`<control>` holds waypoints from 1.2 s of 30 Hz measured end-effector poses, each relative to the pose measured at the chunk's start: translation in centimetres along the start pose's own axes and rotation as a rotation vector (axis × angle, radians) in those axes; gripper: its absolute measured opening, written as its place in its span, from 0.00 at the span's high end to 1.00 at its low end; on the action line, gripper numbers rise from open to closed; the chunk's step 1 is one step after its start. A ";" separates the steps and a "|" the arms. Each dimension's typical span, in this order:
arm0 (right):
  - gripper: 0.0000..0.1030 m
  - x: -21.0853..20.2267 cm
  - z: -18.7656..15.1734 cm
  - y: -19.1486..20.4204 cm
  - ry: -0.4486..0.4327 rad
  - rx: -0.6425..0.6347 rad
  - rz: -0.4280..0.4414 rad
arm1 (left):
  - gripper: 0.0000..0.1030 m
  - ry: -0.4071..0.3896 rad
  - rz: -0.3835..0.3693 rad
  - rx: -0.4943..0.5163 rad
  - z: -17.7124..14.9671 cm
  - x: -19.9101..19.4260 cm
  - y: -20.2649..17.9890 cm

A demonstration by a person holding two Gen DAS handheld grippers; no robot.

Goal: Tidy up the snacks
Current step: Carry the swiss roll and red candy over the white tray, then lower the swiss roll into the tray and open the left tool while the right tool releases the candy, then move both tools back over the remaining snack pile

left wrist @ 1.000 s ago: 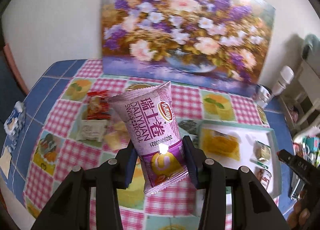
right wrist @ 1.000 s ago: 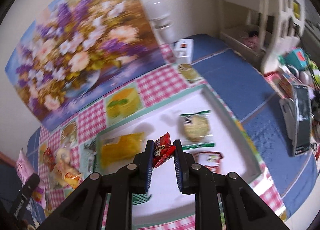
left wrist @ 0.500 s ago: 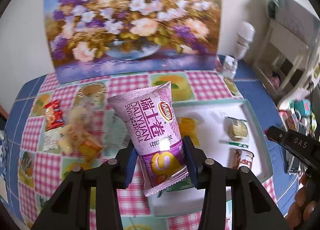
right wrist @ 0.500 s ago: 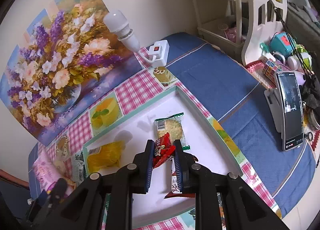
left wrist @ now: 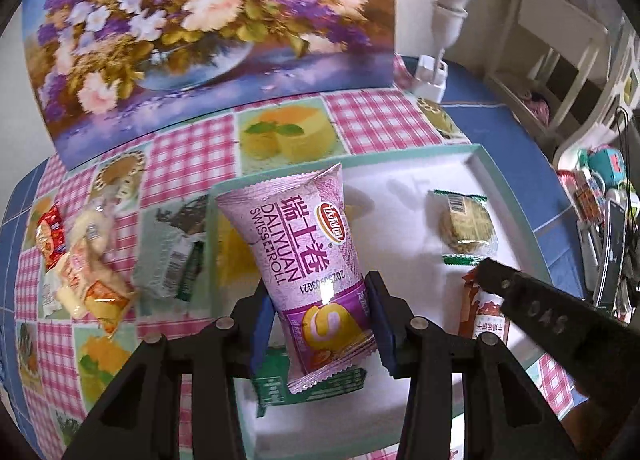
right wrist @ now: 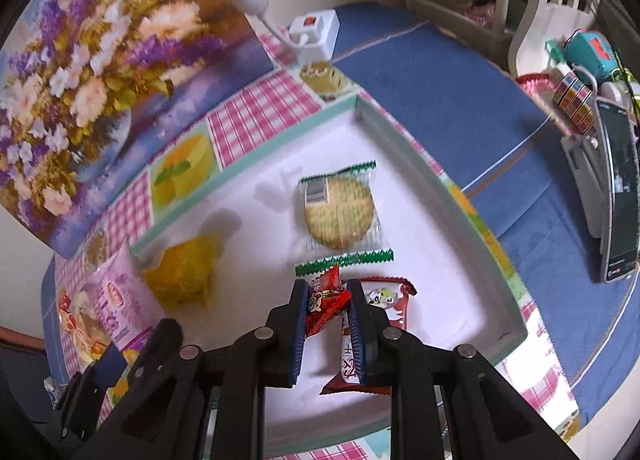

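Note:
My left gripper [left wrist: 318, 320] is shut on a purple Swiss roll packet [left wrist: 304, 252], held upright over the near left part of the white tray [left wrist: 516, 199]. My right gripper [right wrist: 328, 316] is shut on a small red snack packet [right wrist: 326, 304], held low over the tray [right wrist: 468, 215]. In the tray lie a round biscuit in a green-edged wrapper [right wrist: 340, 211], a yellow packet [right wrist: 180, 276], a red-and-white packet [right wrist: 388, 300] and a green packet [left wrist: 280, 388]. The right gripper's finger shows in the left wrist view [left wrist: 532, 300].
Loose snacks [left wrist: 80, 268] and a green-and-white packet [left wrist: 172, 260] lie on the checked cloth left of the tray. A flower painting [left wrist: 200, 19] leans on the wall. A white lamp [left wrist: 444, 11] stands behind. A phone [right wrist: 618, 195] and clutter sit at the right.
Both grippers have moved closer over the tray and lower. The left one carried the Swiss roll rightward from the cloth side to above the tray. Both grips are unchanged.

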State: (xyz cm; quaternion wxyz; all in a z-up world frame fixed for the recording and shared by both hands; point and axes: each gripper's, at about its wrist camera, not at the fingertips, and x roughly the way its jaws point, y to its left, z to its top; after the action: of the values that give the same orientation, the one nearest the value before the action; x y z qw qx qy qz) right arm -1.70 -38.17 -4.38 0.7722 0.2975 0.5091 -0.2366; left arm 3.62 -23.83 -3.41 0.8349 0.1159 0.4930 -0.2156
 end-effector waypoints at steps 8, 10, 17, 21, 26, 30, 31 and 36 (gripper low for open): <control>0.79 0.5 0.1 -0.3 0.016 0.006 -0.012 | 0.55 0.017 -0.023 0.036 -0.2 0.9 -1.5; 0.79 0.5 0.1 -0.4 0.018 0.010 -0.013 | 0.53 0.018 -0.023 0.041 -0.2 0.9 -1.6; 0.79 0.4 0.1 -0.6 0.016 0.019 -0.016 | 0.41 0.015 -0.024 0.037 -0.2 0.6 -1.6; 0.79 0.4 0.2 -0.7 0.017 0.021 -0.018 | 0.40 0.020 -0.011 0.020 -0.1 0.3 -1.1; 0.77 0.3 0.2 -0.7 0.017 0.031 -0.024 | 0.26 0.027 0.002 -0.010 0.1 -0.1 0.0; 0.77 0.2 0.3 -0.6 0.017 0.029 -0.032 | 0.26 0.024 0.003 -0.046 0.3 -0.6 1.0; 0.77 0.1 0.3 -0.6 0.016 0.029 -0.032 | 0.25 0.025 0.004 -0.055 0.3 -0.8 1.3; 0.77 0.0 0.4 -0.5 0.013 0.023 -0.032 | 0.25 0.030 0.018 -0.098 0.4 -1.1 2.7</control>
State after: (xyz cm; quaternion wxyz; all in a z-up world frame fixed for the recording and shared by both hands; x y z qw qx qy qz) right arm -1.77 -38.77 -4.34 0.7614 0.2996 0.5162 -0.2530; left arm 4.72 -21.38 -2.33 0.8340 0.0824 0.5143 -0.1819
